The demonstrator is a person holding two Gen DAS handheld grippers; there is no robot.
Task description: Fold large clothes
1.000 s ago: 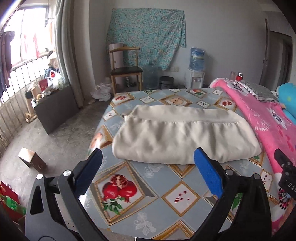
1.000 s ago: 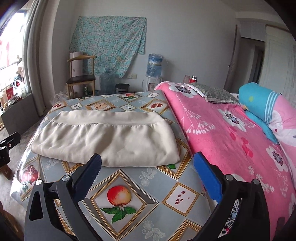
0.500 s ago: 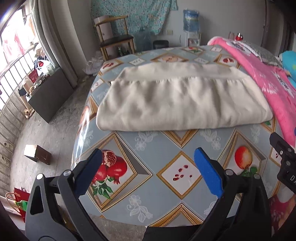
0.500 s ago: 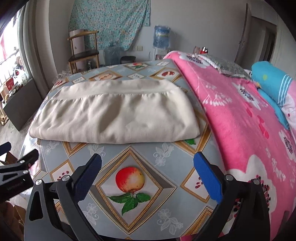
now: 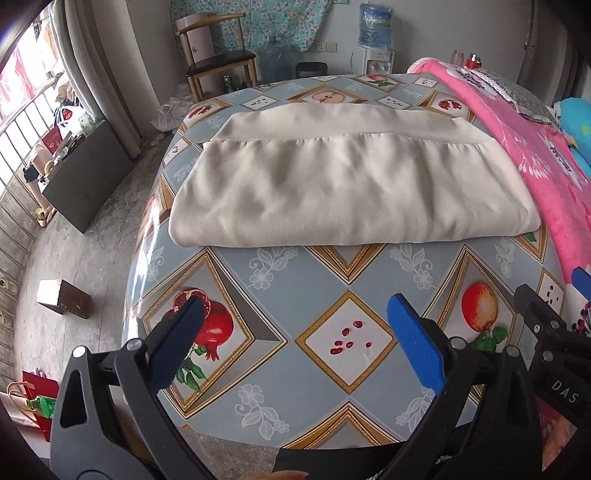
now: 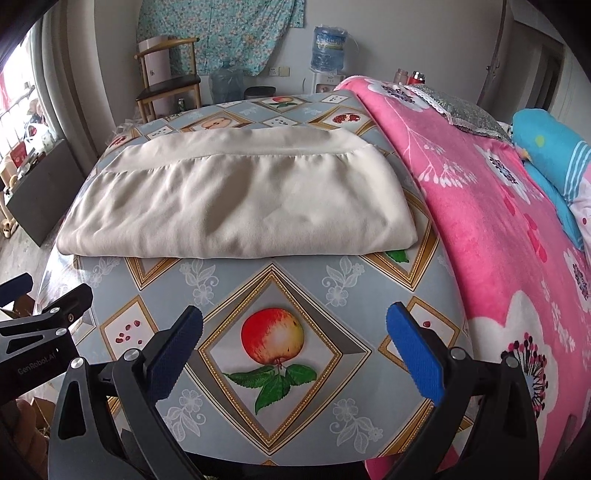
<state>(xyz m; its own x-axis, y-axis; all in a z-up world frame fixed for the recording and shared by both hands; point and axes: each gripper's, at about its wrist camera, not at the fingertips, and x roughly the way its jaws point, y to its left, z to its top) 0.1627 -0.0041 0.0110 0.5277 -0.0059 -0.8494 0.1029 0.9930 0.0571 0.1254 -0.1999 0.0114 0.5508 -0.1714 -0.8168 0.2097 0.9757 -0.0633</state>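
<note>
A cream garment (image 5: 347, 181) lies folded into a wide rectangle on the fruit-patterned tablecloth (image 5: 295, 280), with a banded hem along its far edge. It also shows in the right wrist view (image 6: 236, 206). My left gripper (image 5: 295, 332) is open and empty, above the table's near edge, short of the garment's front fold. My right gripper (image 6: 295, 328) is open and empty, over the printed apple (image 6: 273, 336), also short of the garment. The right gripper's body shows at the right of the left wrist view (image 5: 546, 332); the left gripper's body shows at the left of the right wrist view (image 6: 40, 332).
A pink flowered blanket (image 6: 498, 221) covers the bed right of the table, with blue pillows (image 6: 550, 147). A wooden chair (image 5: 218, 55), water bottles and a dispenser (image 5: 376, 33) stand by the far wall. A dark cabinet (image 5: 85, 173) and a small box (image 5: 62, 295) are on the floor left.
Both grippers have tilted down and moved closer over the table; the garment now sits nearer and lower in both views. Both grippers stay open. The garment has not moved.
</note>
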